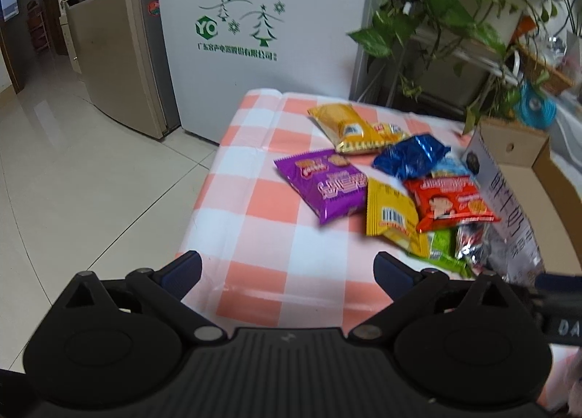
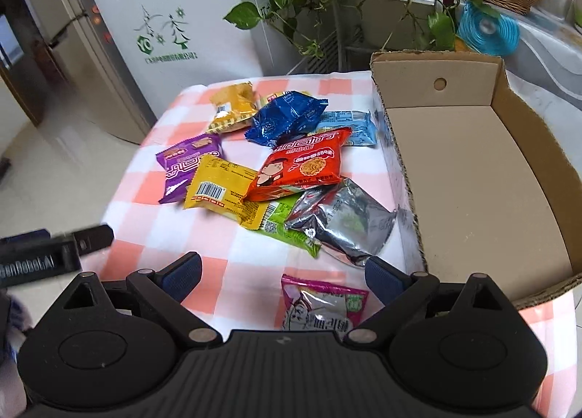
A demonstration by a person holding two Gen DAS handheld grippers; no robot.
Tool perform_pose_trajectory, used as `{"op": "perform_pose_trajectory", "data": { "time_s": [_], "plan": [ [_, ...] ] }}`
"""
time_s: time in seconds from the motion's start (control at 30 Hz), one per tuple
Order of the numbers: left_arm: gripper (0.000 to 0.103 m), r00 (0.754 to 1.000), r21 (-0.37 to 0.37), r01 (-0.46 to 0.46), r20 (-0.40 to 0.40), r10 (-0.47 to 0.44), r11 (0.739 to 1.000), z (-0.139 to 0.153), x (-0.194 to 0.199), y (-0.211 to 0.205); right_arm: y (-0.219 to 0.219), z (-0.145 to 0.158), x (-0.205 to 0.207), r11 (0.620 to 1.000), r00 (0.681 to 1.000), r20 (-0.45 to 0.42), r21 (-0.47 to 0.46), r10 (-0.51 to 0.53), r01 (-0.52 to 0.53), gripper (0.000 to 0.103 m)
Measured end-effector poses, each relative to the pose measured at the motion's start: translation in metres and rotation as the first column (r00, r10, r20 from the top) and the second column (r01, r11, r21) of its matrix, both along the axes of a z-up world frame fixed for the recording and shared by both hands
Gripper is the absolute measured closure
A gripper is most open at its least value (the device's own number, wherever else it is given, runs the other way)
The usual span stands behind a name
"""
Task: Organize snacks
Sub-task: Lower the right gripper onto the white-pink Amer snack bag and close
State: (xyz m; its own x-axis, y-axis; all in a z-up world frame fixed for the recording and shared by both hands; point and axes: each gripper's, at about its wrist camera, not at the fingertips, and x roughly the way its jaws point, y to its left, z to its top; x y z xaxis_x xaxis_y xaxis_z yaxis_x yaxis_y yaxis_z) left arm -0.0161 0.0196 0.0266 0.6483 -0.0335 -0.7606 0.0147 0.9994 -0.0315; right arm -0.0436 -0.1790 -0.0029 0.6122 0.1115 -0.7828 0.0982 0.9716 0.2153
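1. Right gripper: jaws spread wide and holding nothing, poised low over the pink packet that lies flat on the checked cloth between the fingers. Risk: a flat, slick wrapper may slide out or bunch the cloth when the jaws shut.
2. Left gripper: likewise spread and empty, above bare cloth near the table's front edge.
3. Silver packet, just beside the cardboard box wall and resting on the green packet. Risk: a sweep past it could drag both.
4. Overlapping pile: red packet, yellow packet, purple packet, blue packet. Risk: lifting one disturbs its neighbours; the purple one lies nearest the table's left edge and could be knocked off.
5. The box appears empty; sorting seems barely begun.
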Motion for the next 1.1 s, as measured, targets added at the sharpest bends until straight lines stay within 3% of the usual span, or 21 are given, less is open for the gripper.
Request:
{"op": "perform_pose_trajectory", "data": {
  "time_s": [0.23,0.33,0.63,0.8,1.03,1.1],
  "plan": [
    [0.003,0.999,-0.042,-0.039,0.012,0.040,0.998,0.006,0.002,0.011,-0.002,-0.013,-0.020,0.997,0.997,-0.037,0.046,0.065,-0.063,0.008],
    [0.003,0.999,-0.058,-0.050,-0.002,0.050,0.997,0.003,0.003,0.012,-0.001,-0.028,-0.026,0.996,0.995,-0.082,0.064,0.063,-0.058,0.015],
    [0.003,0.999,-0.085,-0.030,-0.026,0.028,0.996,-0.007,0.009,0.003,-0.004,-0.057,-0.022,0.995,0.987,-0.154,0.085,-0.044,0.058,0.019],
    [0.003,0.999,-0.118,-0.036,-0.028,0.033,0.992,-0.015,0.020,-0.006,0.001,-0.060,-0.017,0.997,0.990,-0.130,0.051,-0.059,0.066,0.021],
    [0.003,0.999,-0.153,-0.037,-0.037,0.031,0.988,-0.027,0.042,-0.024,0.004,-0.060,-0.013,0.999,0.996,-0.079,0.011,-0.033,0.034,0.039],
    [0.003,0.999,-0.160,-0.038,-0.032,0.033,0.986,-0.028,0.049,-0.029,0.004,-0.060,-0.013,0.999,0.997,-0.071,0.027,-0.022,0.024,0.040]
  ]
}}
